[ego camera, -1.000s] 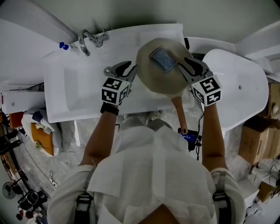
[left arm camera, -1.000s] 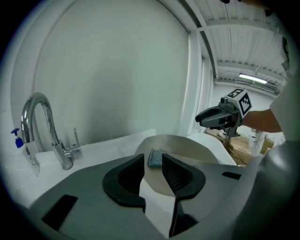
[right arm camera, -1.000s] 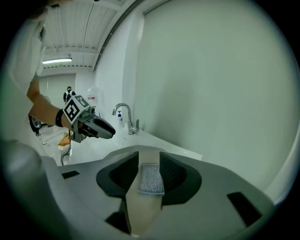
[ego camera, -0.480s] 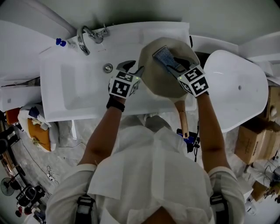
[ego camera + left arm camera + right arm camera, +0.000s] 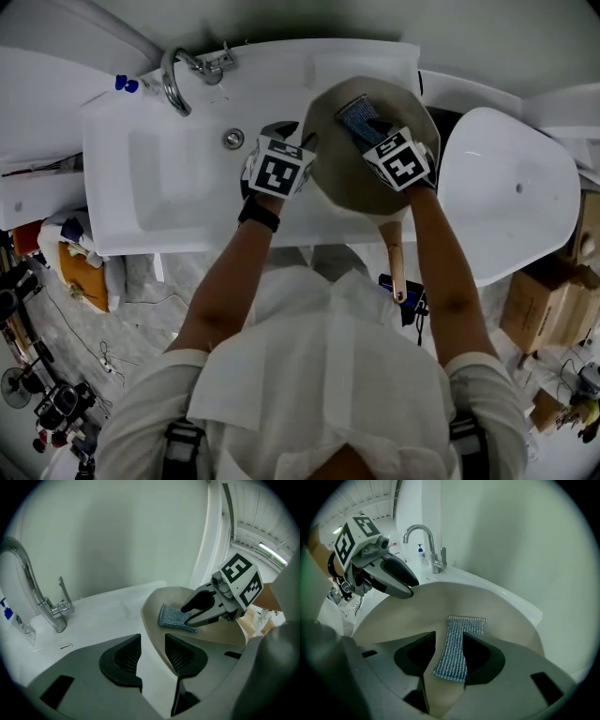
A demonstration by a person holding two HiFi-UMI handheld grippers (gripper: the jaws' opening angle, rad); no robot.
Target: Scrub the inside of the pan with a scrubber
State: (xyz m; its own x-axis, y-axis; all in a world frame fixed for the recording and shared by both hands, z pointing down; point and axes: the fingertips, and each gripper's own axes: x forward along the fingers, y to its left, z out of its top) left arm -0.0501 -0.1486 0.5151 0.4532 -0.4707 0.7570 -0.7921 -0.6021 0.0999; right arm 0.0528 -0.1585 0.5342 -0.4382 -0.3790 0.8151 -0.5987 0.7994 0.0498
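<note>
A person stands at a white sink (image 5: 169,187) with a gripper in each hand, both reaching down to a pale pan (image 5: 342,183) that sits at the sink's right end, its wooden handle (image 5: 392,262) pointing back toward the person. The scrubber (image 5: 356,112), a small blue-grey woven pad, lies flat on the inside of the pan near its far wall. The right gripper (image 5: 449,639) is down inside the pan with its jaws spread wide, having just been opening. The scrubber lies between them, its near end in the gap, and the pads do not squeeze it. The left gripper (image 5: 152,641) is also wide open, its jaws likewise having just been opening. They straddle the pan's left rim, one jaw outside over the white sink top and the other over the pan's inside, with the rim running through the gap and no pad pressed on it. A curved metal tap (image 5: 173,80) stands at the back of the sink, well left of the pan.
</note>
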